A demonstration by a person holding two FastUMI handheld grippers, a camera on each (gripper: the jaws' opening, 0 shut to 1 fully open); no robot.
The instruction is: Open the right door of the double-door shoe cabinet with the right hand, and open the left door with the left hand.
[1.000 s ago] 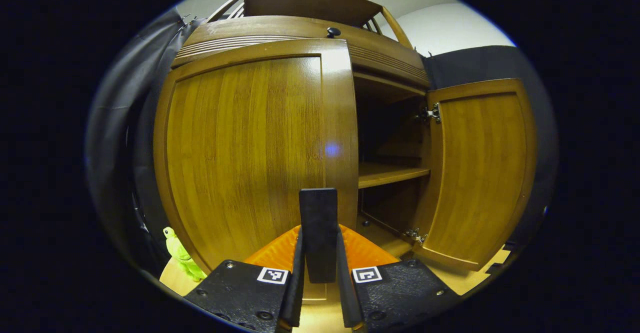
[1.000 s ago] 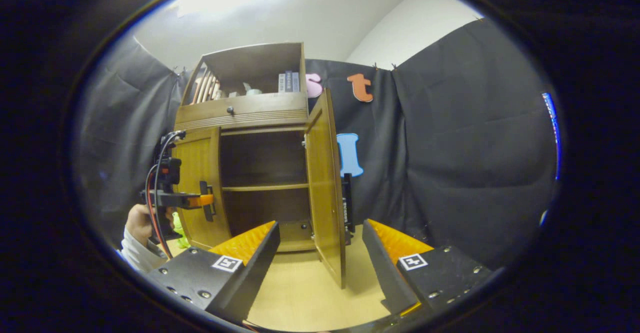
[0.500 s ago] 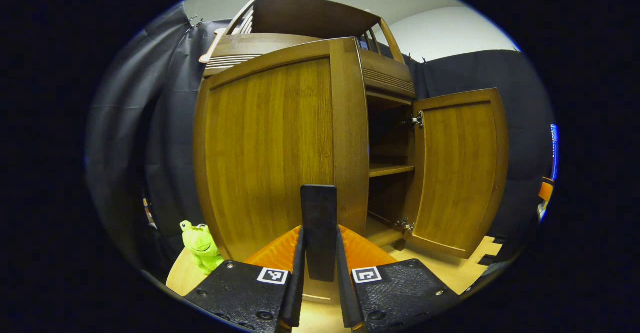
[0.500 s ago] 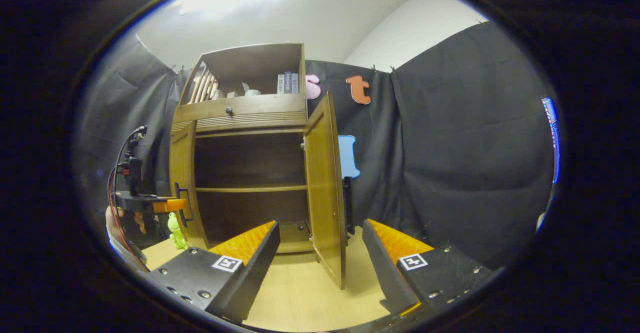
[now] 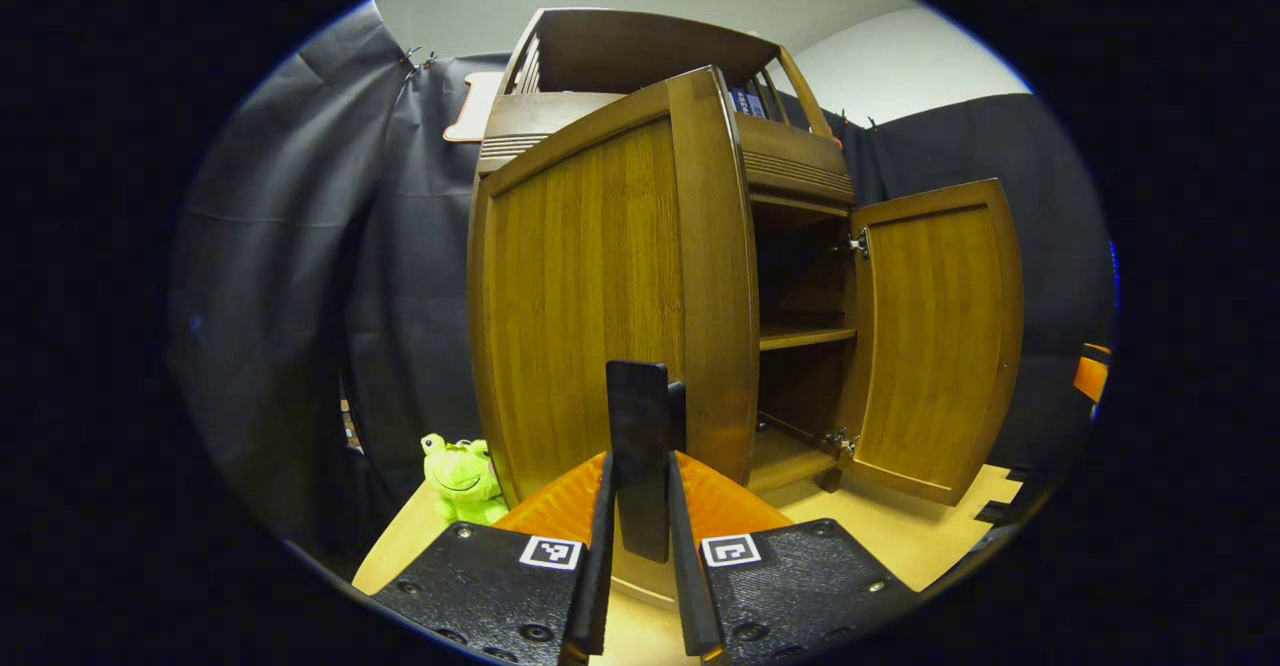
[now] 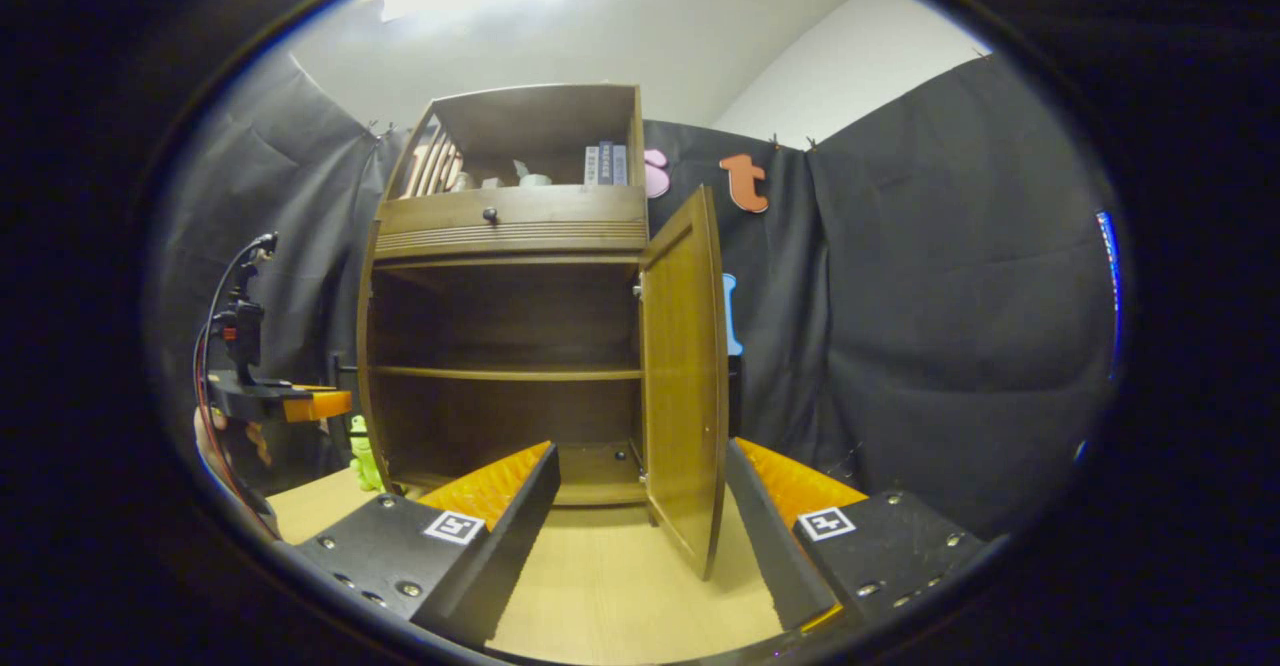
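- While our left gripper (image 5: 640, 546) is clamped on the left door's black handle (image 5: 640, 446), that left door (image 5: 610, 296) stands swung wide open.
- Our right gripper (image 6: 640, 526) hangs open, holding nothing; the right door (image 6: 685, 366) is open too.
- The shoe cabinet (image 6: 500, 236) shows bare shelves inside, books (image 6: 605, 163) up top.

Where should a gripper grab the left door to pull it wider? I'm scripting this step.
Take the black vertical handle by the left door's free edge, one finger each side from the front. It stands proud of the flat panel; the left gripper grips it so.
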